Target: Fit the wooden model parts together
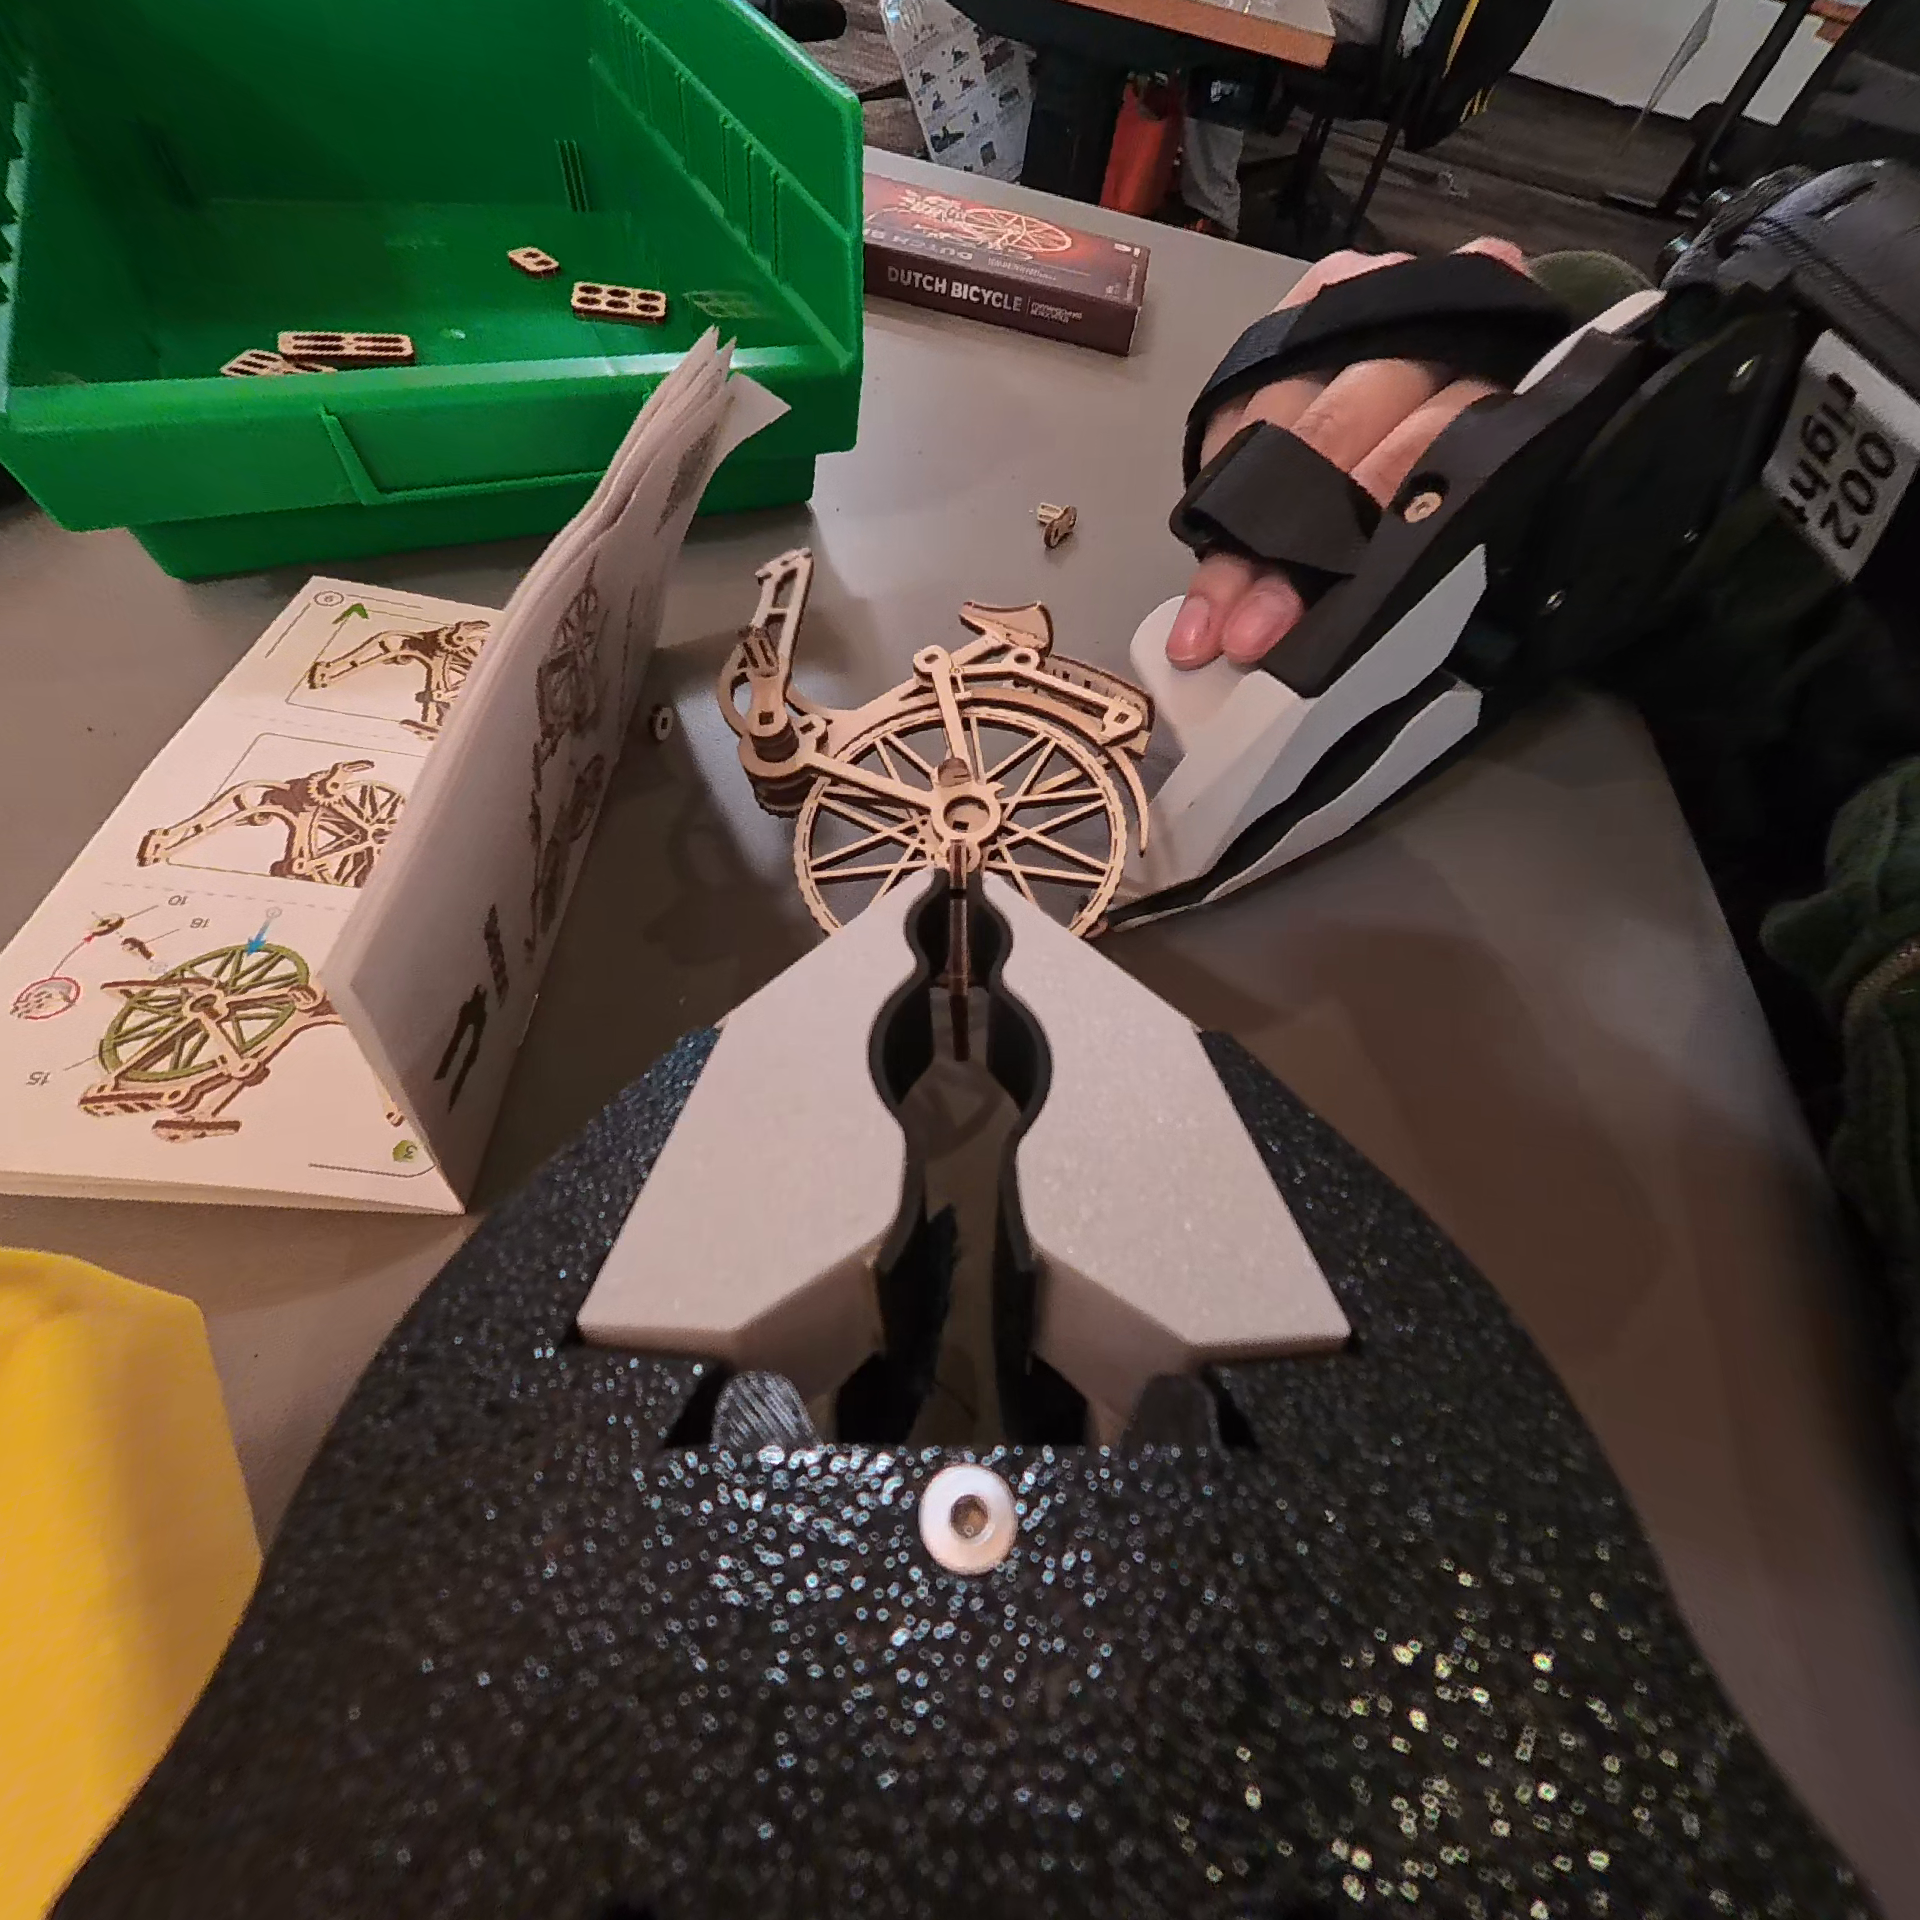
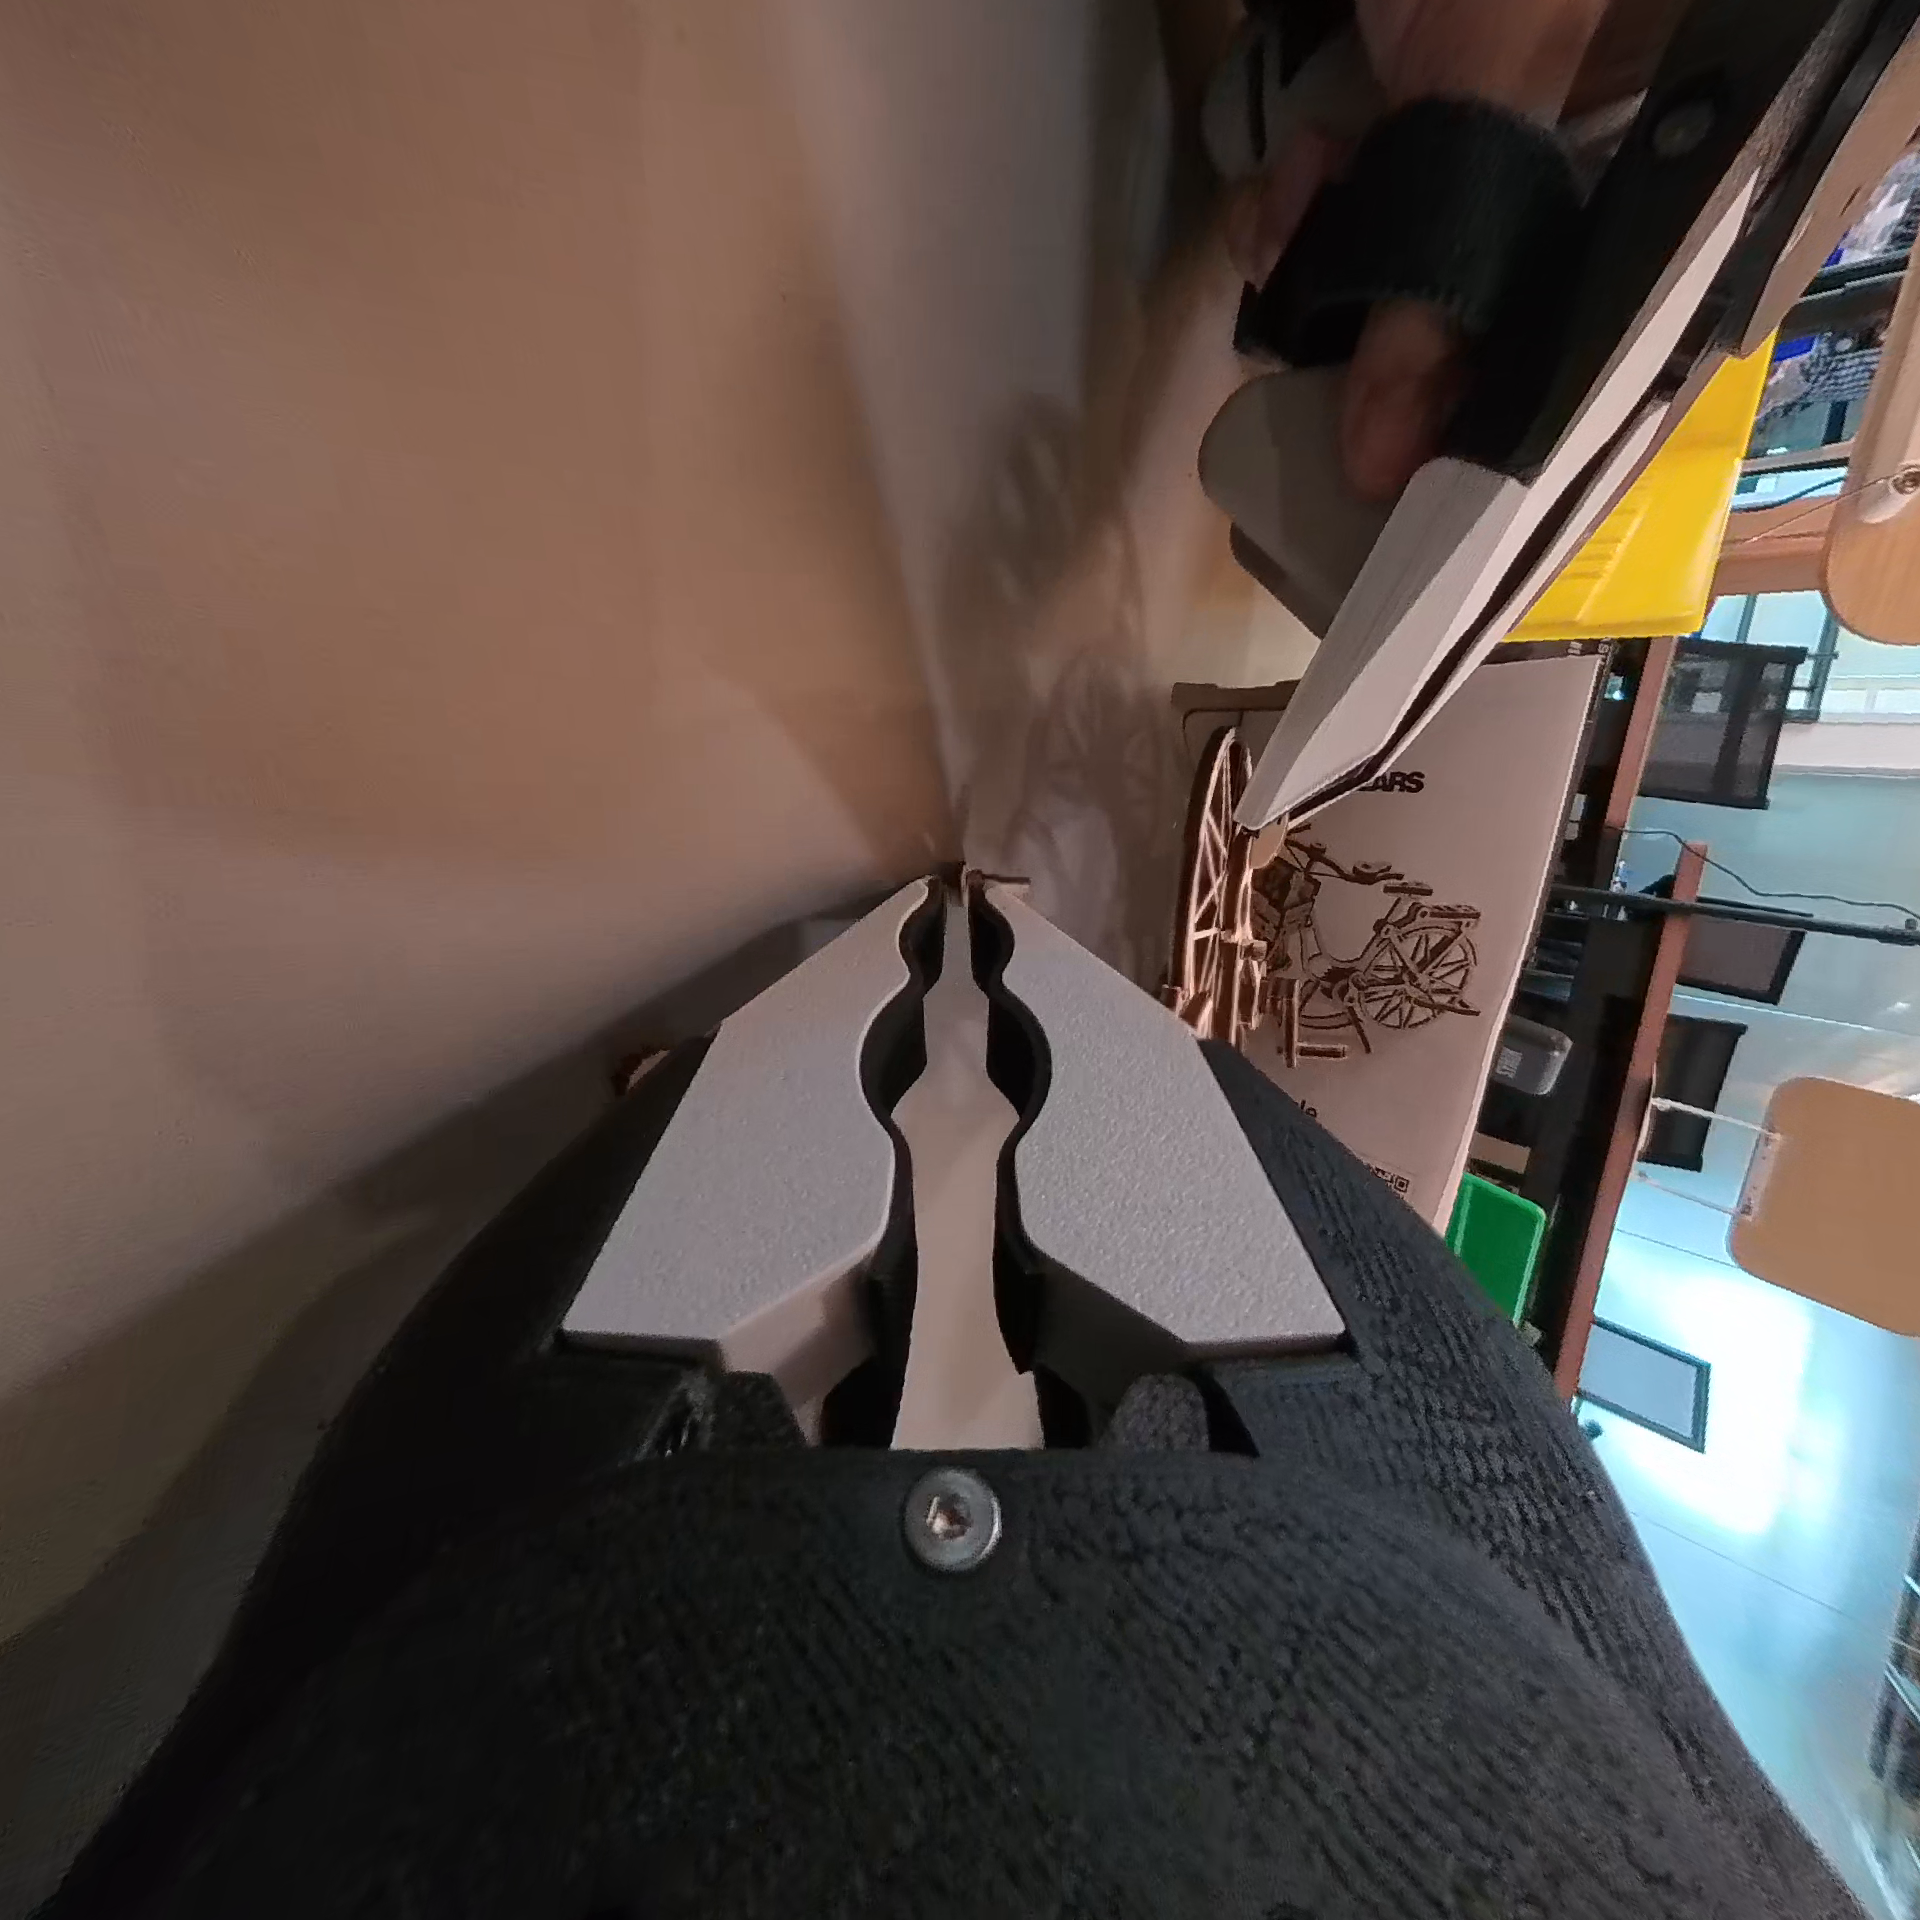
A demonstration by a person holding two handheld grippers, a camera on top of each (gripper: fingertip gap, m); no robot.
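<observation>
The left tool [image 1: 958, 914] was closed on a thin wooden strip [image 1: 956, 971], holding it up on its edge. The strip's far end met the hub of the wooden bike model [image 1: 935, 769], which stood on the grey table [image 1: 1403, 1039]. The right tool [image 1: 1117, 914] had its tips down on the table, right at the wheel's rim. Its tips were nearly together; whether they pinched anything, I could not tell. An open paper booklet [image 1: 312, 831] lay left of the model. Behind it sat a green bin [image 1: 436, 447] with small wooden pieces [image 1: 618, 301] inside.
</observation>
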